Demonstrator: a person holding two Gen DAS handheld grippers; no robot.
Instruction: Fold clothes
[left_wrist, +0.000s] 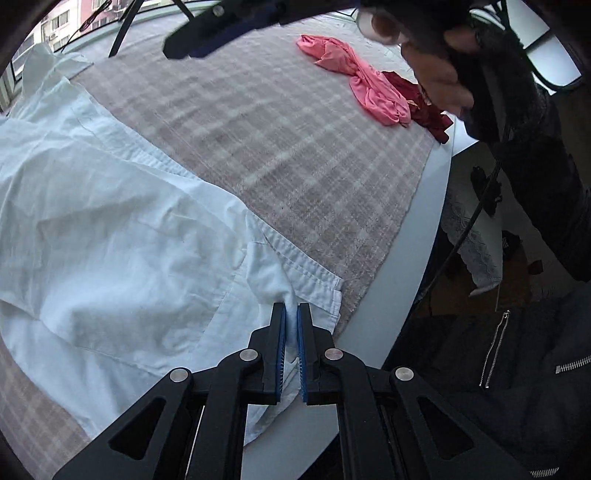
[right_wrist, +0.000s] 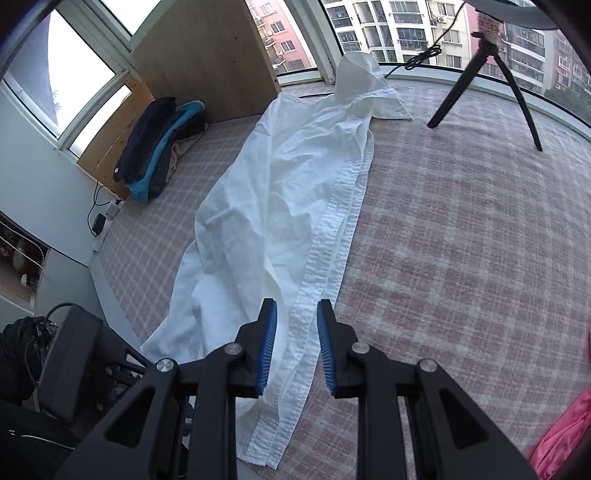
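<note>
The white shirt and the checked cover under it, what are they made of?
The white shirt looks like thin woven cotton: matte, creased, with stitched hems. The checked cover looks like thicker, fuzzy woven cloth, perhaps wool or a blend; the pictures cannot settle which.

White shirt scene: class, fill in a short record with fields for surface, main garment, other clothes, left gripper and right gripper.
surface: checked cloth over a bed
main garment: white shirt, laid out long, creased
other clothes: pink garment and dark red garment, bunched together near the far edge
left gripper: shut on a pinch of the shirt near its edge
right gripper: jaws apart above the shirt's placket, holding nothing
</note>
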